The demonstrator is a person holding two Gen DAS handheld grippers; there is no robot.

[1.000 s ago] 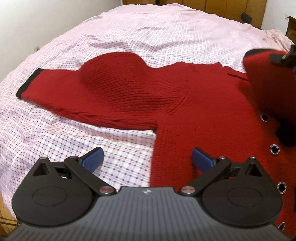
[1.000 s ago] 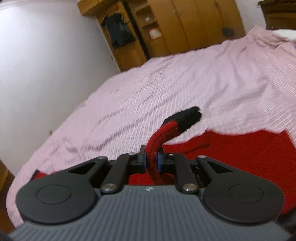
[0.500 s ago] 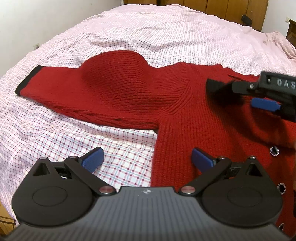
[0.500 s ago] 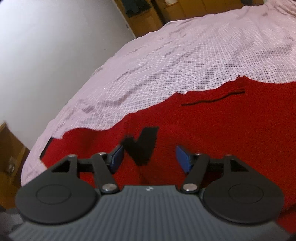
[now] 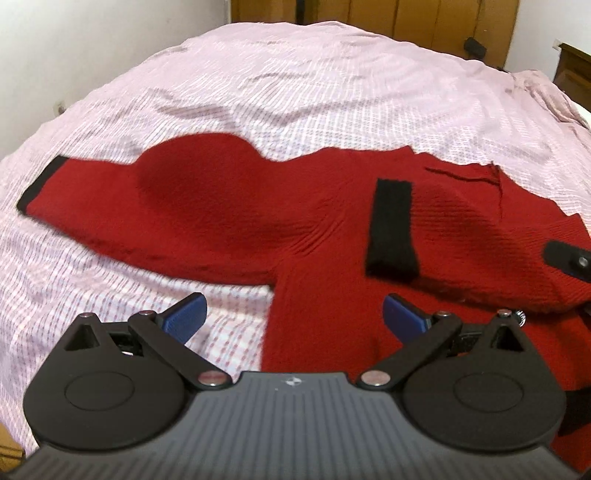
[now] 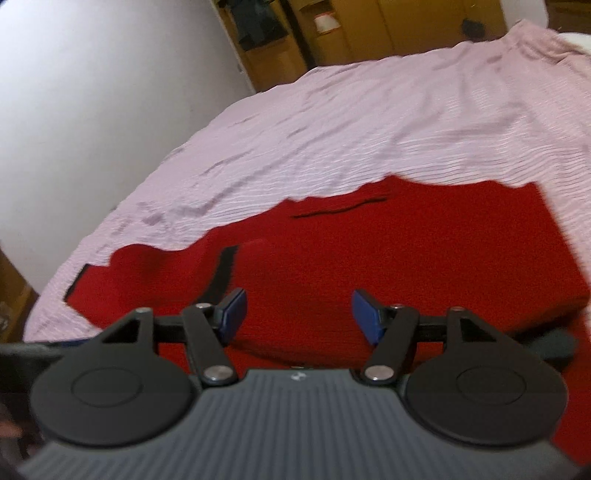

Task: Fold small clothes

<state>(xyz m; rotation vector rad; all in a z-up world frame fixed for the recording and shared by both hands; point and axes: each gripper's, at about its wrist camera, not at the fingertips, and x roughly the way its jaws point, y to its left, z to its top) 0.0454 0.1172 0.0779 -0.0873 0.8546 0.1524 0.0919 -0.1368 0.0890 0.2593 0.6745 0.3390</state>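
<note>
Left hand-held gripper (image 5: 291, 317): jaws spread wide, nothing held. Right hand-held gripper (image 6: 298, 312): jaws likewise apart, empty.

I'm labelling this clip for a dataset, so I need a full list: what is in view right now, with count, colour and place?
Sweater: one, red knit, spread flat on the bed.
Cuffs: two, black; one on the sleeve folded over the body, one on the sleeve stretched out to the left.
Snap: one seen, metal, on the sweater's front by the right edge of the left view.
Bedsheet: one, pink check, covers the bed.
Wardrobe: wooden, behind the bed.
Wall: white, left of the bed.
Left claw: black with blue pads, open, over the sweater's side edge.
Right claw: same make, open, over the sweater's body.
</note>
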